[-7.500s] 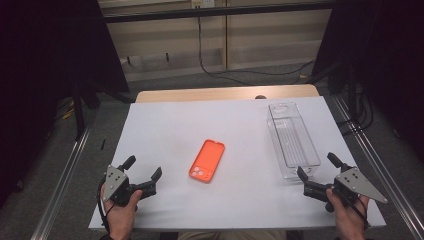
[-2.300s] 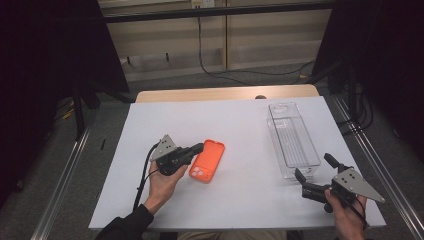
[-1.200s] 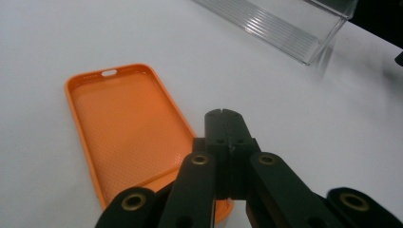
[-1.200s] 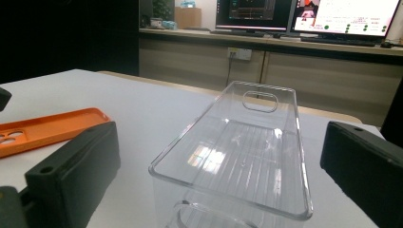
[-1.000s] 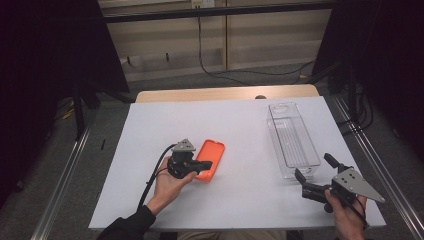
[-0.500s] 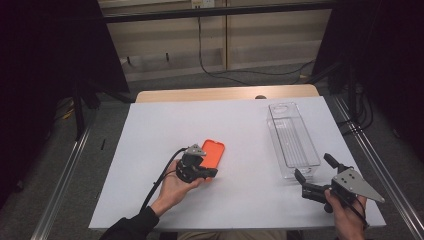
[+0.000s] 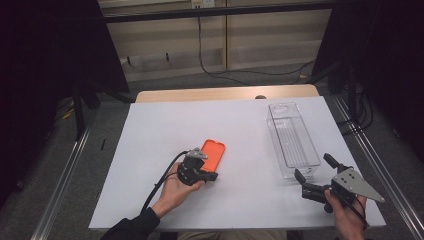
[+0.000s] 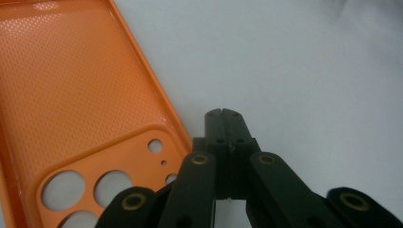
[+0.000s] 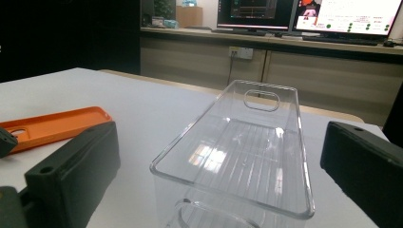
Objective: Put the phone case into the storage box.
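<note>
An orange phone case lies hollow side up in the middle of the white table. In the left gripper view the case shows its camera cut-outs close to the jaws. My left gripper rests at the case's near end, held by a hand. Its jaws are shut with nothing between them, and the tips sit over bare table just beside the case's rim. My right gripper stands open at the near end of a clear plastic bin. In the right gripper view its jaws flank the bin without touching it.
The bin is empty and lies lengthwise along the table's right side. A wooden strip edges the table's far side, with metal rails on the floor at both sides. A cable trails from the left gripper toward the near edge.
My left gripper came from the table's front left corner, passed along the case's left side, and now sits at its near end with jaws shut. The right gripper kept still.
</note>
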A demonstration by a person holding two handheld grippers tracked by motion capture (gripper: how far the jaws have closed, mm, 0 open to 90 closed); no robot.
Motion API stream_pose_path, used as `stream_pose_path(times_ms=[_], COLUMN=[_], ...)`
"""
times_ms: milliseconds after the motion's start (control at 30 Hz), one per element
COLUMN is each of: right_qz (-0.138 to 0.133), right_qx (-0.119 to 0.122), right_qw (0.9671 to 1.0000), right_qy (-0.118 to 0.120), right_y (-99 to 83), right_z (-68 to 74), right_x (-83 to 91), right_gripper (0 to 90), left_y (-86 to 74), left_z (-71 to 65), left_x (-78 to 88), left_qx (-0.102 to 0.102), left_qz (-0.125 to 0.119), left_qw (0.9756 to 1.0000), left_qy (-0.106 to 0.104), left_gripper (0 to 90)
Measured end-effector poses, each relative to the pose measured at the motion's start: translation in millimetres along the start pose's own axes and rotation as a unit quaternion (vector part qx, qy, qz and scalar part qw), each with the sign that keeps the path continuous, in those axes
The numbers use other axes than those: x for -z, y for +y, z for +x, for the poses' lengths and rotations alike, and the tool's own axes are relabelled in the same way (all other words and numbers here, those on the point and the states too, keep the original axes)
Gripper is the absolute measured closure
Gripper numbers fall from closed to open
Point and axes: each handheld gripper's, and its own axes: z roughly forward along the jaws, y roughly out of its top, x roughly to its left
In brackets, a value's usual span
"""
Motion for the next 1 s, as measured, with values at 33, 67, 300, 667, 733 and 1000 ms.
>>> stream_pose_path(times_ms=[33,67,300,667,733,1000], right_qz=[0.000,0.000,0.000,-0.002,-0.002,-0.002], right_qx=[0.000,0.001,0.001,0.001,0.002,0.002], right_qw=[1.0000,1.0000,1.0000,1.0000,1.0000,1.0000], right_qy=[0.000,0.001,0.001,0.001,0.001,0.001], right_y=[0.0,0.0,0.0,0.3,0.3,0.2], right_z=[0.1,0.0,0.0,-0.2,-0.3,-0.1], right_x=[0.0,0.1,-0.2,0.6,0.5,0.5], right_gripper=[0.0,0.0,0.0,0.0,0.0,0.0], left_y=[-0.4,-0.5,-2.5,-6.6,-7.4,-9.8], left_z=[0.3,0.5,3.3,9.6,10.3,13.6], left_x=[0.0,0.2,4.4,10.8,11.9,15.8], left_qx=[0.000,0.002,0.004,0.015,0.016,0.022], left_qz=[0.001,0.001,0.001,-0.001,0.001,-0.001], left_qw=[1.0000,1.0000,1.0000,0.9999,0.9998,0.9997], left_qy=[-0.001,-0.001,0.001,0.007,0.007,0.007], left_gripper=[90.0,90.0,90.0,90.0,90.0,90.0])
